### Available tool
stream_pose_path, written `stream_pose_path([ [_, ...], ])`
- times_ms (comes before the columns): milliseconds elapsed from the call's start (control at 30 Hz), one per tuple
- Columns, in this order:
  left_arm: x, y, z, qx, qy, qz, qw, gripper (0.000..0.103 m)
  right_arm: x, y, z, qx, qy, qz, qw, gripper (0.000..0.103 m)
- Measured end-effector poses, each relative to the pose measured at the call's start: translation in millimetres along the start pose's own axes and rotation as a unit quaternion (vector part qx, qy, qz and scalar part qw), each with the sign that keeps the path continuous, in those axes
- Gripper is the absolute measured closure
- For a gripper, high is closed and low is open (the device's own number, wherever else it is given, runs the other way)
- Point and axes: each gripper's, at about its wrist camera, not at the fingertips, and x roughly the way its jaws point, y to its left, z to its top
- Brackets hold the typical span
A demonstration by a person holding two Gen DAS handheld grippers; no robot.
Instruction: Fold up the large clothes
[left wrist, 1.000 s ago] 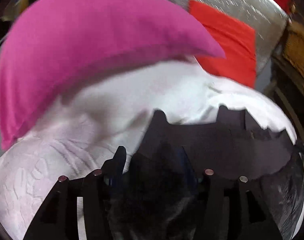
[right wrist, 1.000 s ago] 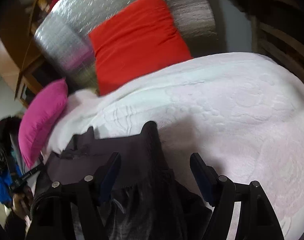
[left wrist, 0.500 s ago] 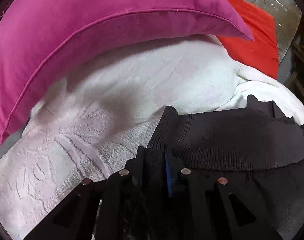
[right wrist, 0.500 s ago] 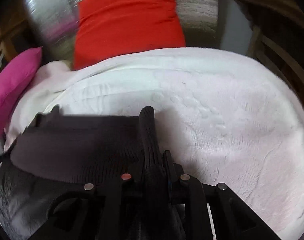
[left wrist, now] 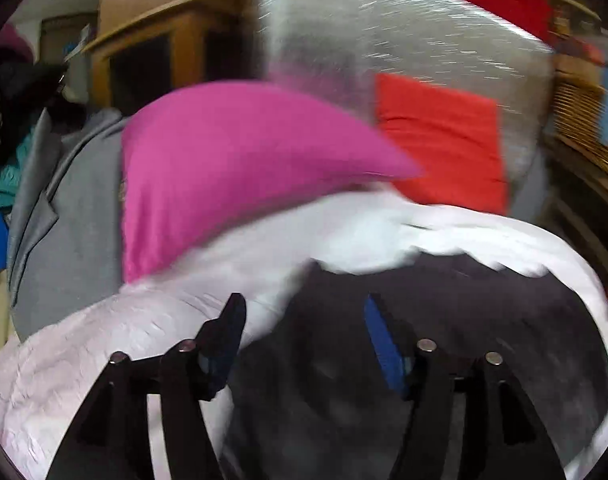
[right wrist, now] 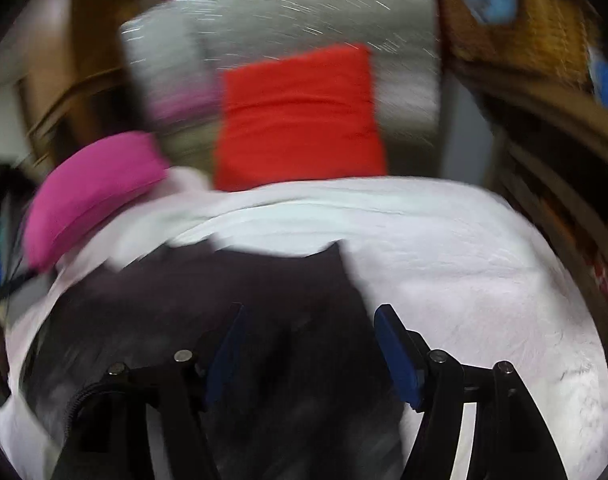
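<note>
We see both claws, left [left wrist: 304,320] and right [right wrist: 308,328], opening, unclamped above the dark garment [right wrist: 232,288] on the bed [right wrist: 484,280].

Bedspread [right wrist: 484,280] free right of dark garment [right wrist: 244,288]; pink pillow [left wrist: 224,168], red cushion [right wrist: 300,120] block far edge.

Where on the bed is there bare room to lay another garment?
Free: the white bedspread right of the dark garment, up to the red cushion. Crowded: the left edge, with the pink cushion and grey jacket.
</note>
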Motion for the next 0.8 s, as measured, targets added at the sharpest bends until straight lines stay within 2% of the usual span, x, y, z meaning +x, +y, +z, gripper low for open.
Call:
stream_pose_path([
  [67,-20,-33,-25,0.039,-0.012,-0.023,0.9989,0.038,-6,45,-27,-0.058,-0.006,0.005,0.998,0.026],
  [133,-21,-65,-48,0.078,-0.013,-0.024,0.9966,0.038,4,77,-44,-0.105,-0.002,0.009,0.994,0.026],
  [200,1,-80,-59,0.090,0.026,-0.013,0.9956,0.038,21,94,-48,-0.137,0.007,-0.013,0.990,0.026],
  [233,17,-82,-64,0.086,0.049,0.001,0.9951,0.038,32,96,-46,-0.147,0.008,-0.042,0.988,0.026],
  [267,31,-83,-64,0.082,0.069,0.014,0.9942,0.037,47,91,-44,-0.138,0.031,-0.061,0.988,0.026],
  [333,48,-75,-69,0.068,0.089,0.024,0.9934,0.036,69,75,-38,-0.095,0.061,-0.065,0.991,0.025],
  [467,57,-78,-73,0.078,0.090,0.039,0.9921,0.034,90,55,-35,-0.043,0.068,-0.080,0.994,0.023],
  [567,61,-76,-69,0.059,0.106,0.039,0.9918,0.034,95,56,-30,-0.035,0.075,-0.090,0.992,0.023],
  [633,50,-76,-59,0.045,0.118,0.031,0.9915,0.034,89,53,-22,-0.015,0.080,-0.078,0.994,0.023],
  [700,34,-67,-53,0.035,0.101,0.020,0.9941,0.034,63,41,-21,0.013,0.061,-0.073,0.995,0.023],
  [800,-9,-52,-54,0.028,0.023,0.043,0.9984,0.034,15,43,-21,0.014,0.009,-0.060,0.998,0.022],
])
